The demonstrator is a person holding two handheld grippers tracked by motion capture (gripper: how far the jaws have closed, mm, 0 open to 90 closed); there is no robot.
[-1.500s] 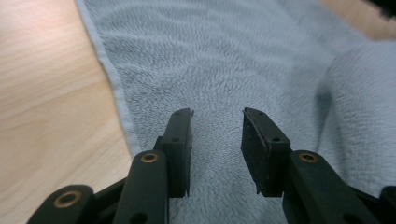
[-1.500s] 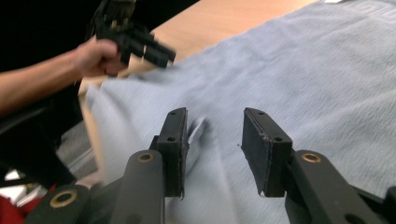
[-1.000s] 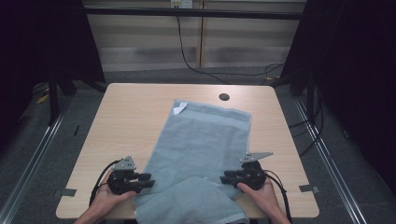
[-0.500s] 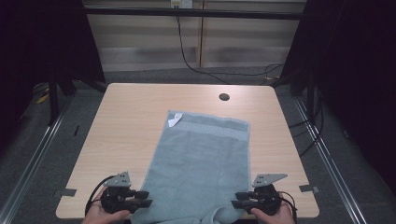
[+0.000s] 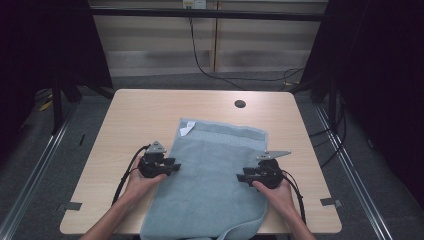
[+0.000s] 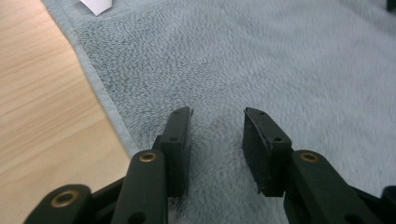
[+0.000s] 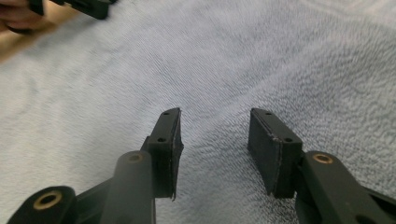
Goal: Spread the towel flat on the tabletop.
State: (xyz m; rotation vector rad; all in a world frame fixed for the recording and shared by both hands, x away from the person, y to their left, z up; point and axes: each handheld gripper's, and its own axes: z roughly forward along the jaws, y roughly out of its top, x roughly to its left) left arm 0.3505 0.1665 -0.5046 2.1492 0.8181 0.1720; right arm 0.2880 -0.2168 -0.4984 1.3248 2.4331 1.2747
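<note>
A soft light blue towel (image 5: 215, 175) lies spread out on the wooden table (image 5: 135, 110), and its near end hangs a little over the edge closest to the person. The work looks like laying the towel flat or getting it ready to fold. So far the towel looks mostly flat and smooth, with a small bunched roll at the near right corner. No fold has been made yet, so I think most of the job is still to come. The left gripper (image 5: 170, 167) sits over the left edge of the towel, about halfway along it. In the left gripper view its two black jaws stand apart with only fuzzy towel between them, so it holds nothing. The right gripper (image 5: 243, 177) sits over the right side of the towel, pointing in toward the middle. In the right gripper view its jaws are also wide apart and have hold of nothing. A small white tag (image 5: 186, 130) is at the far left corner of the towel, and it also peeks in at the top of the left gripper view (image 6: 96, 5). It is too small to read any words on it. A little round dark hole (image 5: 240, 104) is in the table past the towel.
</note>
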